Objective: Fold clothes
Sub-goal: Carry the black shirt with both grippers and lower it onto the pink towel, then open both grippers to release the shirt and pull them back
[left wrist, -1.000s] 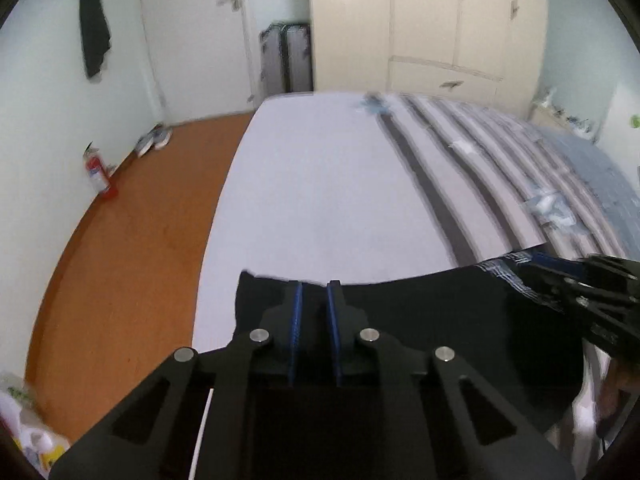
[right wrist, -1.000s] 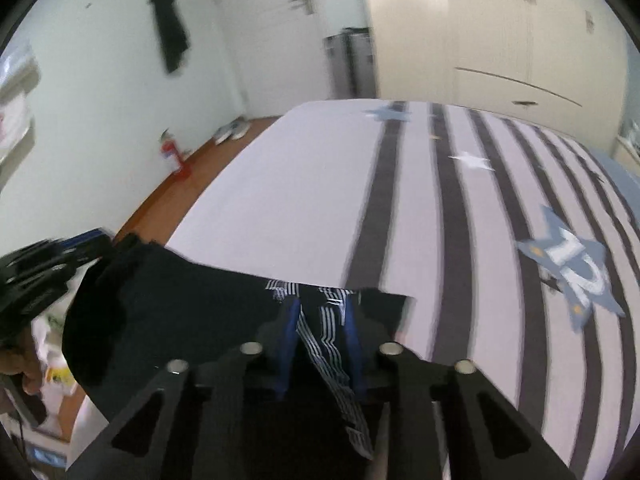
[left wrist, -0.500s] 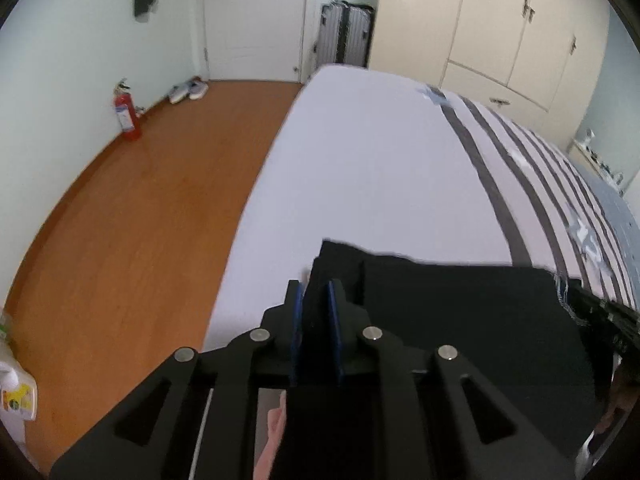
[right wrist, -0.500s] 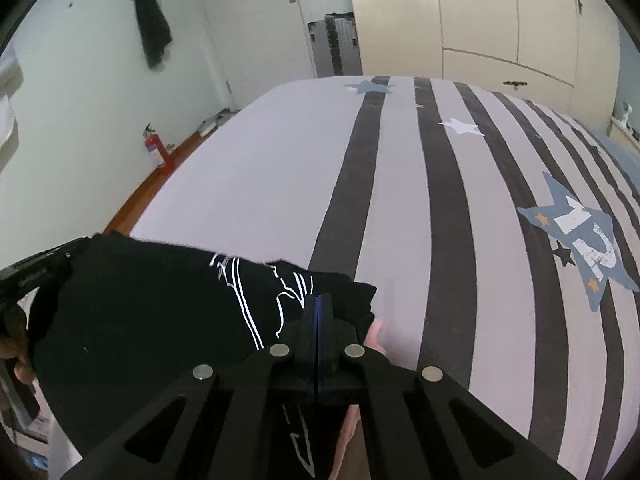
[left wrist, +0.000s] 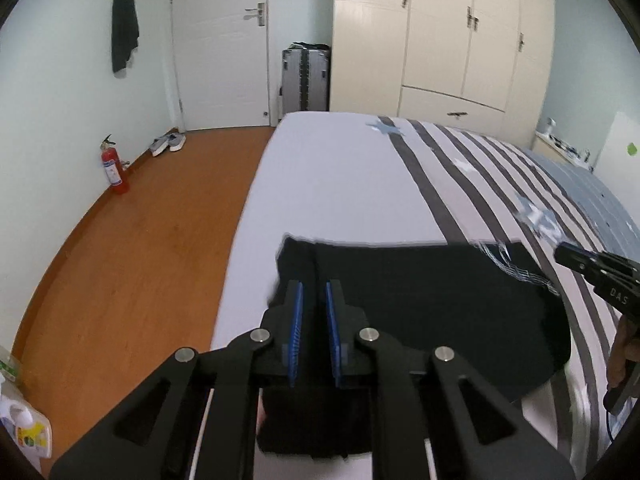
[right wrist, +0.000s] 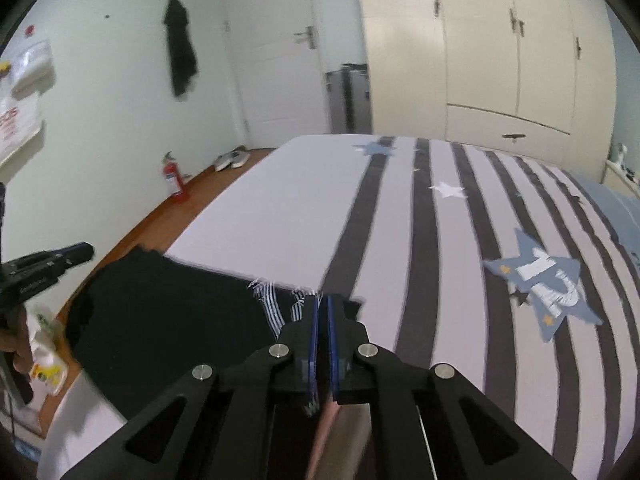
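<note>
A black T-shirt (left wrist: pixel 420 292) with a white line print is stretched flat over the near edge of the striped bed (left wrist: pixel 340 180). My left gripper (left wrist: pixel 314 292) is shut on its left corner, with black cloth between the blue pads. My right gripper (right wrist: pixel 321 304) pinches the shirt's (right wrist: pixel 168 312) right edge beside the print. Its jaws stand almost together and are opening slightly, with thin cloth still between them. Each gripper shows in the other's view: the right gripper (left wrist: pixel 568 254) at the far right, the left gripper (right wrist: pixel 80 252) at the far left.
The bed cover (right wrist: pixel 280 208) runs away towards a cream wardrobe (left wrist: pixel 440 40). Wooden floor lies to the left with a red fire extinguisher (left wrist: pixel 114 168), shoes (left wrist: pixel 168 144) and a grey suitcase (left wrist: pixel 306 80). A bottle (left wrist: pixel 24 436) stands at the near left.
Both grippers have shifted along the bed edge with the shirt stretched between them. The right jaws stand closer together than a second ago.
</note>
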